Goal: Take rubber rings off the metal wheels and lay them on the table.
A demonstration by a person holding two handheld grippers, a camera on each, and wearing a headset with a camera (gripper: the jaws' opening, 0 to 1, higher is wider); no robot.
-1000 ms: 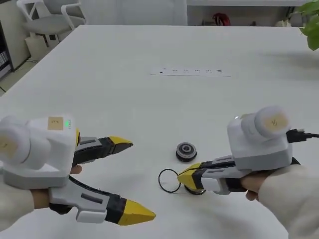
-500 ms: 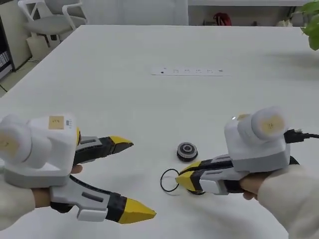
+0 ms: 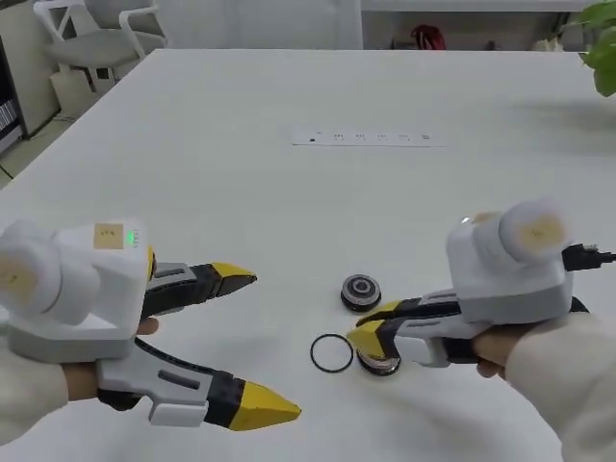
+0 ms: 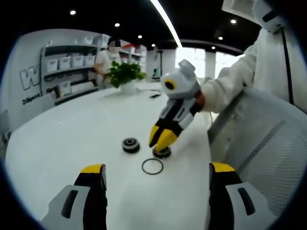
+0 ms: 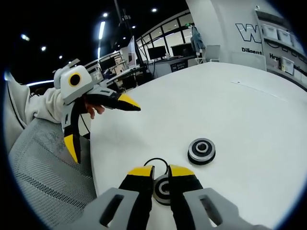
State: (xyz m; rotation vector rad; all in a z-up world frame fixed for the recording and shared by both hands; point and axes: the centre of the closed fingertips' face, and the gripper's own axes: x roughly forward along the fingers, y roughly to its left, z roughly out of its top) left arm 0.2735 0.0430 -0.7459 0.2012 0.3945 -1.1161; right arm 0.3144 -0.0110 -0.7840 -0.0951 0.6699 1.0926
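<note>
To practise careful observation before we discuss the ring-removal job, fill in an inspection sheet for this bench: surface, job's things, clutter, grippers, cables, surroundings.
Surface: white table, with a flat marked strip.
Job's things: one loose rubber ring lying flat; wheel standing apart; second wheel under the right gripper.
Clutter: nothing seen.
Grippers: left gripper open, holding nothing; right gripper jaws nearly together, grip unclear.
Cables: black cable at the right gripper.
Surroundings: chair, plant.

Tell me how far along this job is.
Done: one ring lies flat on the table. In hand: the right claw, jaws close together, sits over the near wheel; the left claw is open. Left: the far wheel apparently still wears its ring.
</note>
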